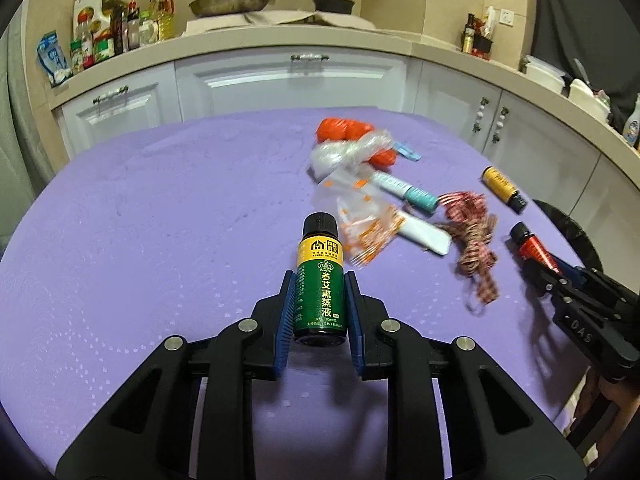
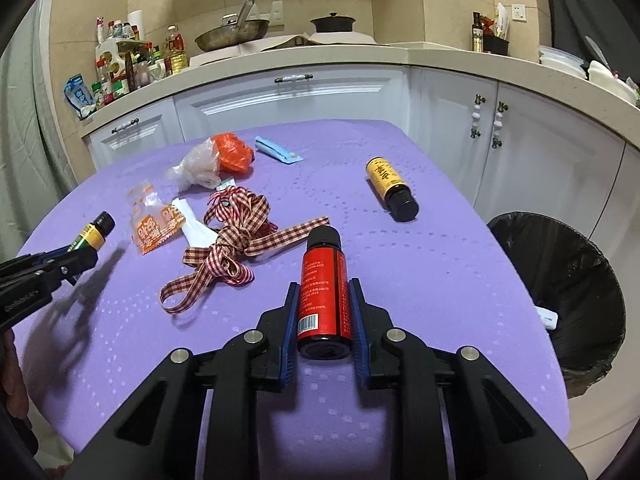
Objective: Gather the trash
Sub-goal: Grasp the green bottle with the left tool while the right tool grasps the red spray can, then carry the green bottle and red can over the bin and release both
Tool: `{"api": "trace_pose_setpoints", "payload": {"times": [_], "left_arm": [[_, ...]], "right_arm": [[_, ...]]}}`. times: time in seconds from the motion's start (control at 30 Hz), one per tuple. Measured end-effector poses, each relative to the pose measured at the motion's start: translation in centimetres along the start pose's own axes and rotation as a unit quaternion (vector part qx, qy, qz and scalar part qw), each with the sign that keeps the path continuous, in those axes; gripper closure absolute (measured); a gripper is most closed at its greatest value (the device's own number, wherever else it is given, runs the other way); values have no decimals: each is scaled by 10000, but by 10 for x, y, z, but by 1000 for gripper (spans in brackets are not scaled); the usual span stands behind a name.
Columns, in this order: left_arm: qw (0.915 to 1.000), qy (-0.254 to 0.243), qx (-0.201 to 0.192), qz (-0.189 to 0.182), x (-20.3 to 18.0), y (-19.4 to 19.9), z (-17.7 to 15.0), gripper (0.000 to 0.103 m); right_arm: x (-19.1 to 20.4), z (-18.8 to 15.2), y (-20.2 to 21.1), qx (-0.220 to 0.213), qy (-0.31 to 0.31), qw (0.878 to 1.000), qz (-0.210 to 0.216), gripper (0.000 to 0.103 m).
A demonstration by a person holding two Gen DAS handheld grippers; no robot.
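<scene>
1. Your left gripper (image 1: pixel 319 300) has its blue fingers (image 1: pixel 286 312) clamped on the small green-labelled dark glass bottle (image 1: pixel 320 280), black cap pointing away from you, over the purple-clothed worktop (image 1: pixel 160 220).
2. Your right gripper (image 2: pixel 325 304) is squeezing the red-labelled dark bottle (image 2: pixel 325 280) the same way.
3. 1 yellow-labelled dark bottle (image 2: pixel 390 186) lies loose on its side on the worktop, near the black-lined round trash bin (image 2: pixel 568 280).
4. The red checked ribbon (image 2: pixel 232 240), the clear orange-printed wrapper (image 2: pixel 154 220) and the orange plastic bag (image 2: pixel 232 152) sit mid-worktop.

A green-labelled bottle (image 1: pixel 320 280) with a black cap sits clamped between blue pads. A red bottle (image 2: pixel 324 284) is gripped likewise. A yellow bottle (image 2: pixel 390 188) lies flat near a checked ribbon (image 2: pixel 228 244), crumpled wrappers (image 2: pixel 212 160) and the black-lined bin (image 2: pixel 568 280).
</scene>
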State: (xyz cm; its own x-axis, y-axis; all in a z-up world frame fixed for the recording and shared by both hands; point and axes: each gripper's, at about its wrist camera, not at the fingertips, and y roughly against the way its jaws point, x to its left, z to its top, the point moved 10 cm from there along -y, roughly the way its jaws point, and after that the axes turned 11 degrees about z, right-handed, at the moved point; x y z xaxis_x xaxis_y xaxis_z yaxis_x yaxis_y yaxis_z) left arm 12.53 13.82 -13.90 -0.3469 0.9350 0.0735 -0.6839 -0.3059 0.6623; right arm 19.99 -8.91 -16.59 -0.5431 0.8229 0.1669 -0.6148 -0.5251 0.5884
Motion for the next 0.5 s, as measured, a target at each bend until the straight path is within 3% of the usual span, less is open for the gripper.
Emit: {"api": "trace_pose_setpoints", "payload": {"times": [0.27, 0.5], "left_arm": [[9984, -200, -306, -423, -41, 23, 21, 80], [9912, -623, -540, -1033, -115, 37, 37, 80]], "right_arm": [[-25, 12, 27, -293, -94, 9991, -290, 78], [-79, 16, 58, -549, -433, 9943, -799, 78]]}}
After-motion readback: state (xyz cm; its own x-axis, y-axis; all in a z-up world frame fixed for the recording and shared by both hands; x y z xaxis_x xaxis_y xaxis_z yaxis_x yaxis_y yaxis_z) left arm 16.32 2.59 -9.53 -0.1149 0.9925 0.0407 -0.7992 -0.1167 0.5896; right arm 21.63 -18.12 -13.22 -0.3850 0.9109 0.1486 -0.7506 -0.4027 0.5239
